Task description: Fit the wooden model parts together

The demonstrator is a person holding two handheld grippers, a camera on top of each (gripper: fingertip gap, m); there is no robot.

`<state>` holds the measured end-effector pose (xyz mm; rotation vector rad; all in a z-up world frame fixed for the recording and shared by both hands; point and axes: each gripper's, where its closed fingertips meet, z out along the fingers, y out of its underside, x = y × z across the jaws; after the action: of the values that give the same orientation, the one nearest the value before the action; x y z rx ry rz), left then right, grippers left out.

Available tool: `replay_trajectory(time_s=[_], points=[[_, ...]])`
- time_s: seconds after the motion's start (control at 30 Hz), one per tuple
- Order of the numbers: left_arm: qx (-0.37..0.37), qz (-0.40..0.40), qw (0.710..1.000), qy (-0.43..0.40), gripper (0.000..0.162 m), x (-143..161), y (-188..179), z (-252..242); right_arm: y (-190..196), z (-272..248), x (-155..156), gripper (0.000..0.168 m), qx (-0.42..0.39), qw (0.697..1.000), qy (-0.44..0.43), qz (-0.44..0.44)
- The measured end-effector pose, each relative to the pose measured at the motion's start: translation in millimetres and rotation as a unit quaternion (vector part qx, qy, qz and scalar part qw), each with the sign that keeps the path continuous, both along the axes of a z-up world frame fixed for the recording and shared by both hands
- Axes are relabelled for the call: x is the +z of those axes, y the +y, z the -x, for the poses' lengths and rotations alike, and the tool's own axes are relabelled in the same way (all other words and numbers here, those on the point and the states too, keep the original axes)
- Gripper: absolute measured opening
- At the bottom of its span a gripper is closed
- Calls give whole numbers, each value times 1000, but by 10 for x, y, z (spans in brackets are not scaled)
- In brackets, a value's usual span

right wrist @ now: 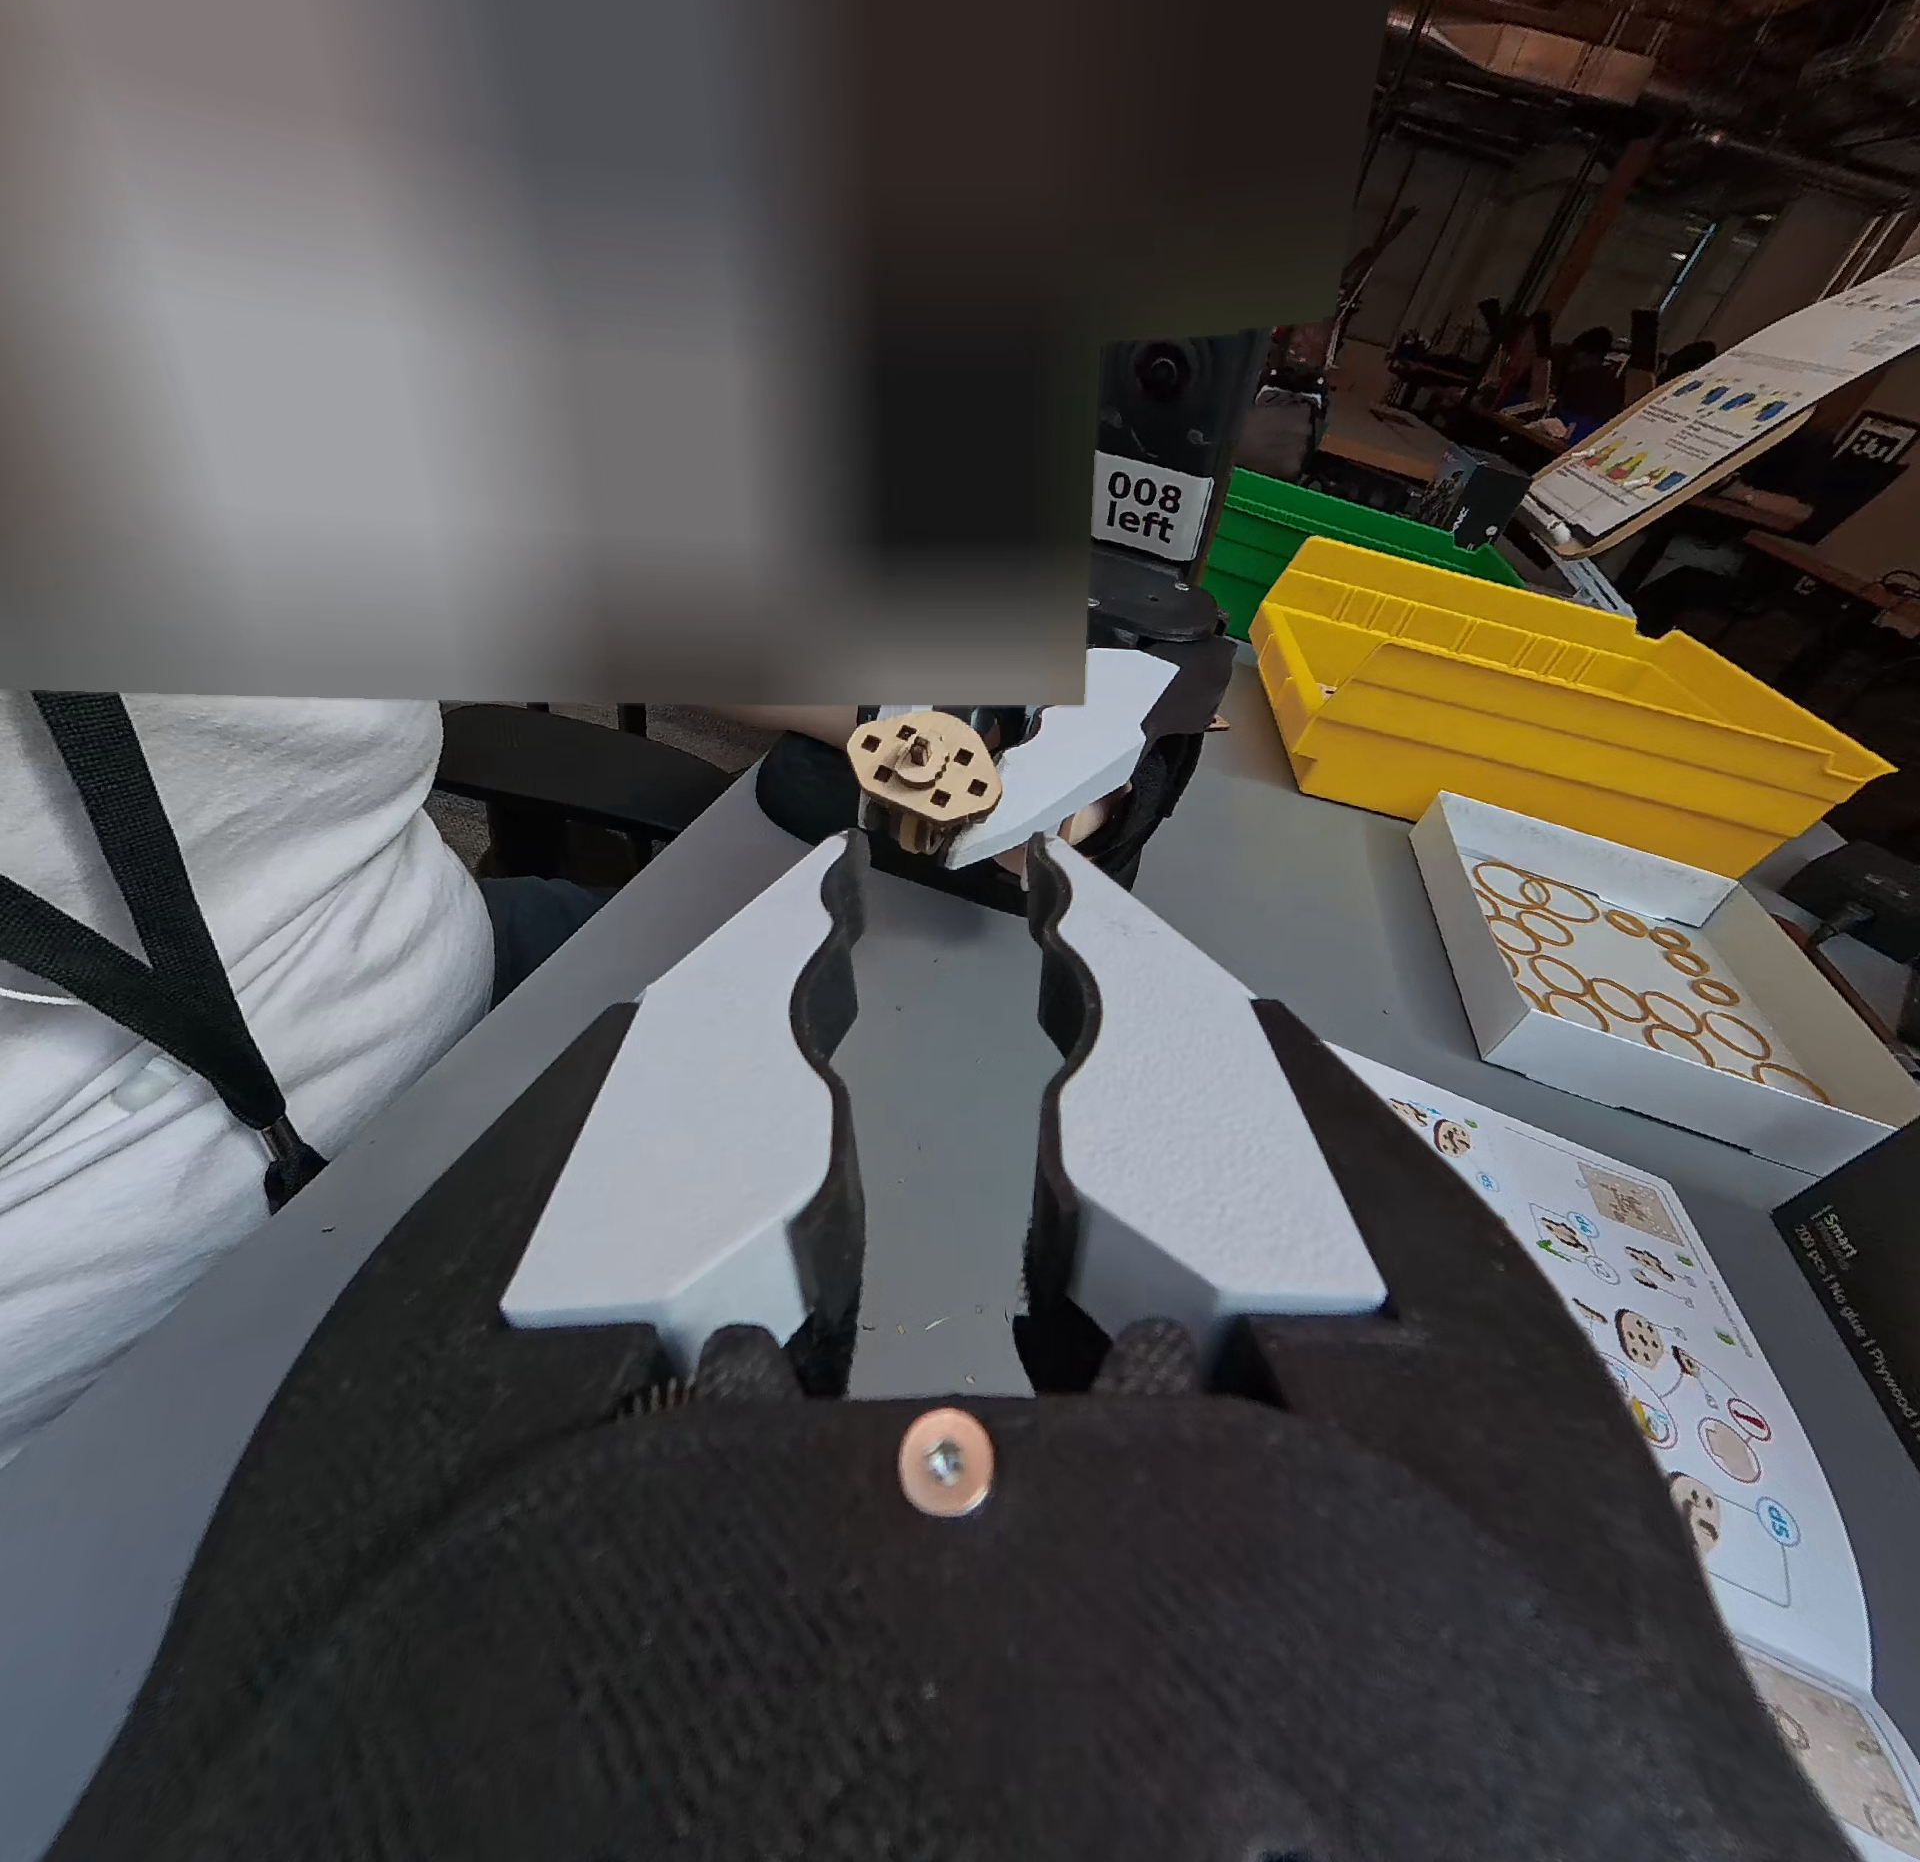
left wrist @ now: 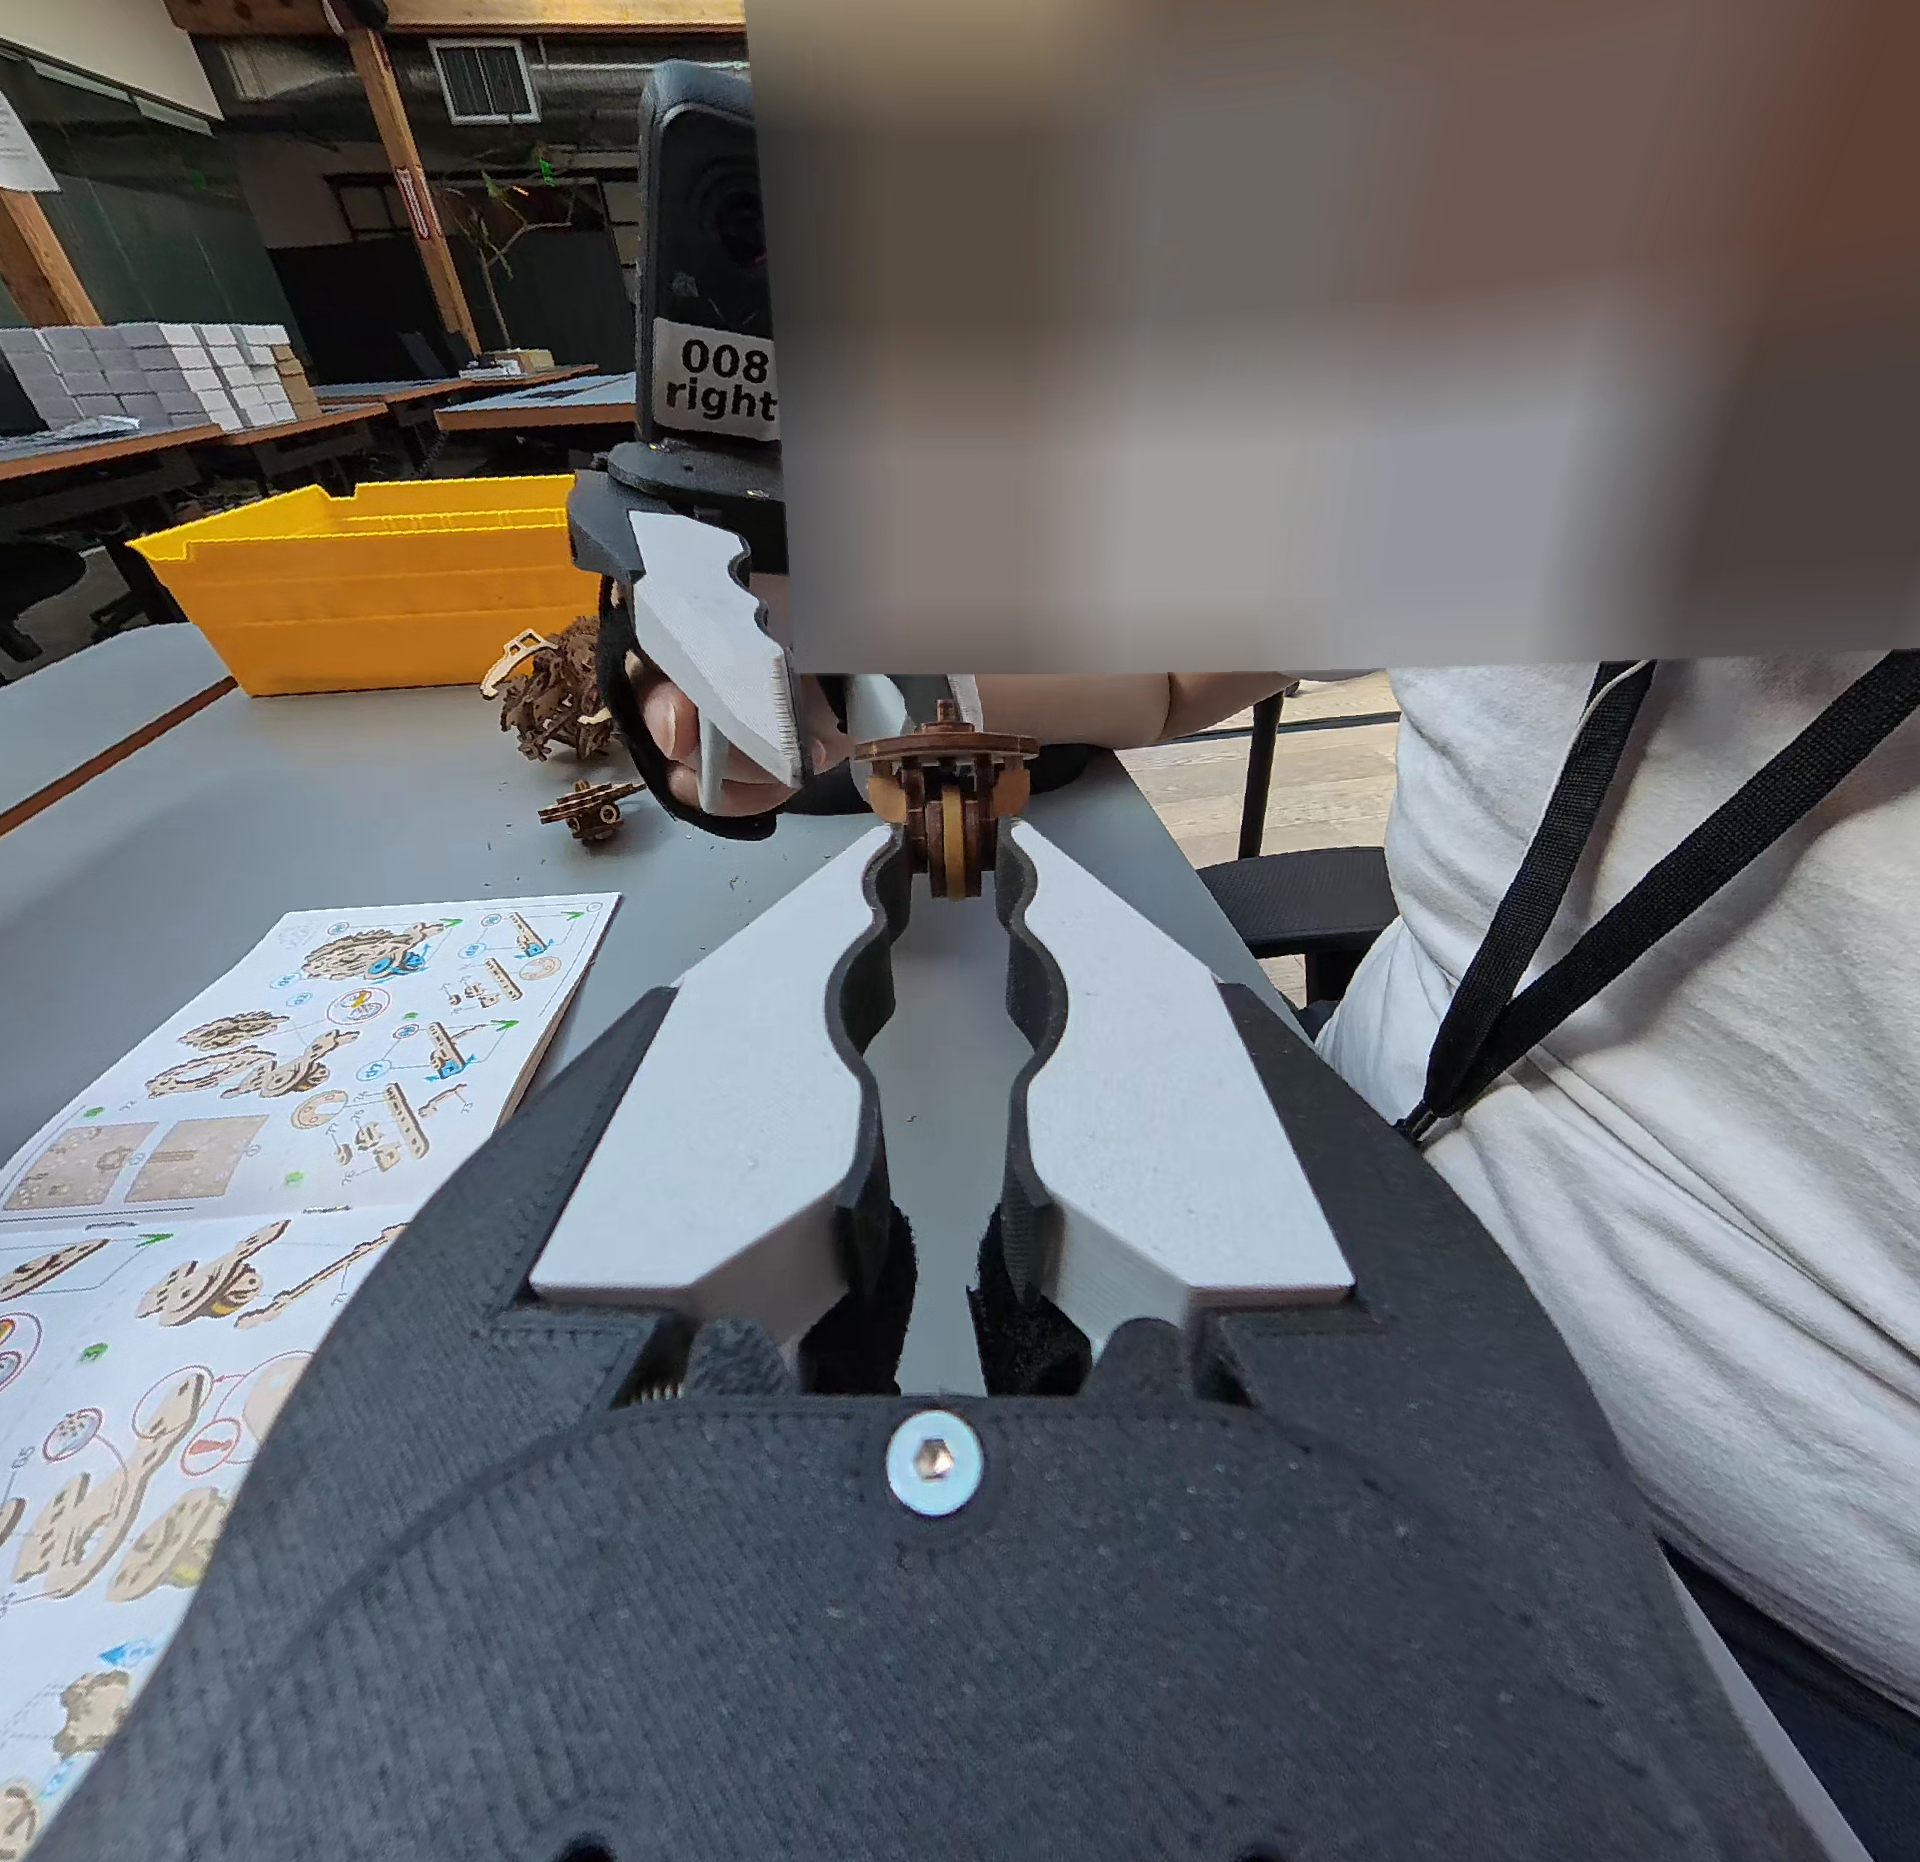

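Observation:
My left gripper (left wrist: 953, 846) is shut on a small brown wooden sub-assembly (left wrist: 948, 815), a disc with a peg on top and wheel-like plates below, held above the grey table's near edge. In the right wrist view the same piece (right wrist: 923, 773) shows its holed disc face, pinched by a left finger (right wrist: 1049, 773). My right gripper (right wrist: 945, 848) is open and empty, its tips just short of the piece. One of its fingers (left wrist: 717, 649) shows in the left wrist view, left of the piece.
A partly built wooden model (left wrist: 551, 690) and a small gear part (left wrist: 592, 810) lie by a yellow bin (left wrist: 364, 576). Instruction sheets (left wrist: 312, 1064) cover the table. A white box of rings (right wrist: 1621, 981), a green bin (right wrist: 1309, 534) and a person in white (left wrist: 1662, 1085) are close. Only a small space, under 4 cm, lies between the two pairs of fingers.

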<state>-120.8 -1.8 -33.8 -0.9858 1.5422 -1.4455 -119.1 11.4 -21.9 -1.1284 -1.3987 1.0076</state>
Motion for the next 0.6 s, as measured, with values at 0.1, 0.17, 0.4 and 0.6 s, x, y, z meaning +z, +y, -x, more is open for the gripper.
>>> replay_trajectory(time_s=[0.1,0.17,0.4,0.6], points=[[1,-2,1000,0,14,-2,0,1,-6,-10,51,29,1,1000,13,6],[3,-5,1000,3,14,-13,6,-3,7,-12,69,29,-1,1000,17,18],[77,-65,993,63,14,-229,221,-37,121,-12,-37,27,-34,998,-15,41],[126,-97,981,108,14,-390,382,-53,253,5,-201,30,-69,995,-51,56]])
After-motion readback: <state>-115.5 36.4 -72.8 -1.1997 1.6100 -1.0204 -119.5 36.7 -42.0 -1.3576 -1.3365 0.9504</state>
